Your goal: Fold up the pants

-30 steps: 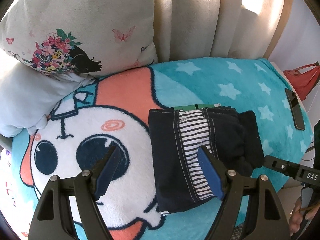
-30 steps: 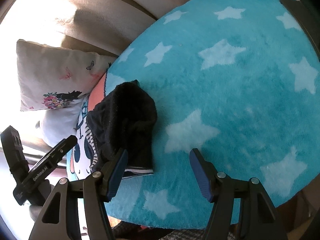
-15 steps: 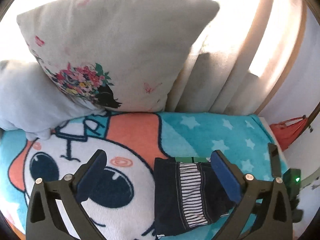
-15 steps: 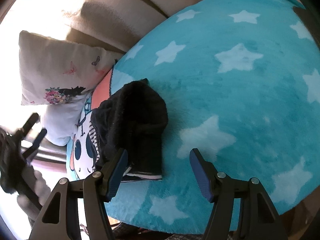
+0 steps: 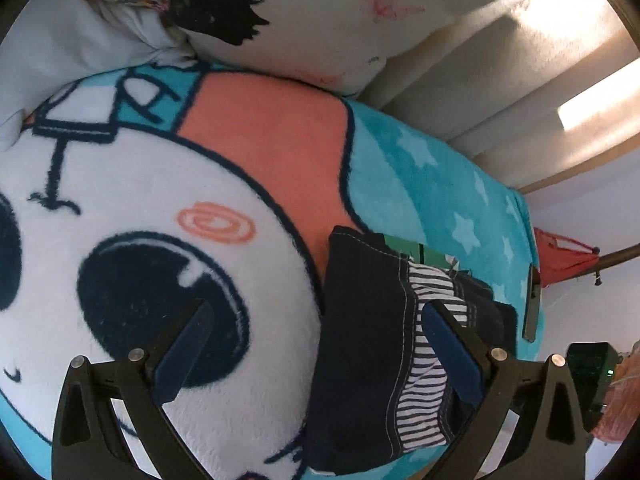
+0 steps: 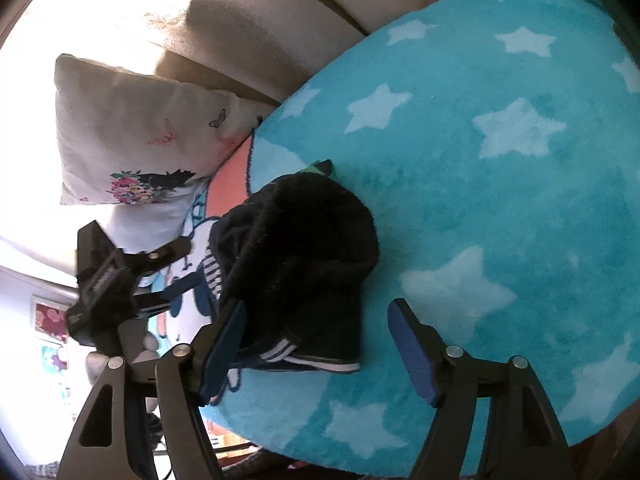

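Blanket (image 6: 500,208), star-printed: we log folded pants (image 5: 372,340) on it; left gripper (image 5: 316,344) and right gripper (image 6: 316,344) both gape, empty.

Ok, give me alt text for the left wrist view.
Folded dark pants with a striped panel lie on a turquoise cartoon blanket, under the right finger of the open, empty left hand-held gripper. A floral pillow and beige curtain sit behind.
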`<state>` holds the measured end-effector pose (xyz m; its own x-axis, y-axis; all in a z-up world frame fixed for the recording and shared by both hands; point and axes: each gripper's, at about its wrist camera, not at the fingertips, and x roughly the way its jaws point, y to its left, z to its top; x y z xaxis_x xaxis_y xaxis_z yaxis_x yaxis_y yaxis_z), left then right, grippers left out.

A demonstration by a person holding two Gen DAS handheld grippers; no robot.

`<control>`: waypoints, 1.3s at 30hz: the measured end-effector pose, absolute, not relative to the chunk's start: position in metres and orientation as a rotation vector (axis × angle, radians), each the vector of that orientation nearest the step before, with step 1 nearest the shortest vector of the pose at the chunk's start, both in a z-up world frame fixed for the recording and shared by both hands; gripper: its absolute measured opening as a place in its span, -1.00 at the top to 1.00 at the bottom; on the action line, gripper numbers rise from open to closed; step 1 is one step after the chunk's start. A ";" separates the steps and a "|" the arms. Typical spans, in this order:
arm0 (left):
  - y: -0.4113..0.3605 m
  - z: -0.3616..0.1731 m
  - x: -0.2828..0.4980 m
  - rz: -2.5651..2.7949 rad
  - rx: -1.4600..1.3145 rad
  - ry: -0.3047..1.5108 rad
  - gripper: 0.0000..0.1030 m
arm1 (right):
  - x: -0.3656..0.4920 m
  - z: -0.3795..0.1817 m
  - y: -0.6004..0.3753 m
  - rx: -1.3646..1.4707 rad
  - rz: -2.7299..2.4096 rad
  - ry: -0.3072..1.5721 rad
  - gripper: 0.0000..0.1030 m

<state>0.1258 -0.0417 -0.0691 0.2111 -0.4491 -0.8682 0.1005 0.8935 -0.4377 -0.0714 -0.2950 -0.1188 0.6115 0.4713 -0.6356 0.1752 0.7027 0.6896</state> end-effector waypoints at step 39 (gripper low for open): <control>-0.002 -0.040 0.118 -0.584 -0.574 1.280 0.54 | -0.002 -0.082 -0.231 0.798 0.408 0.932 0.11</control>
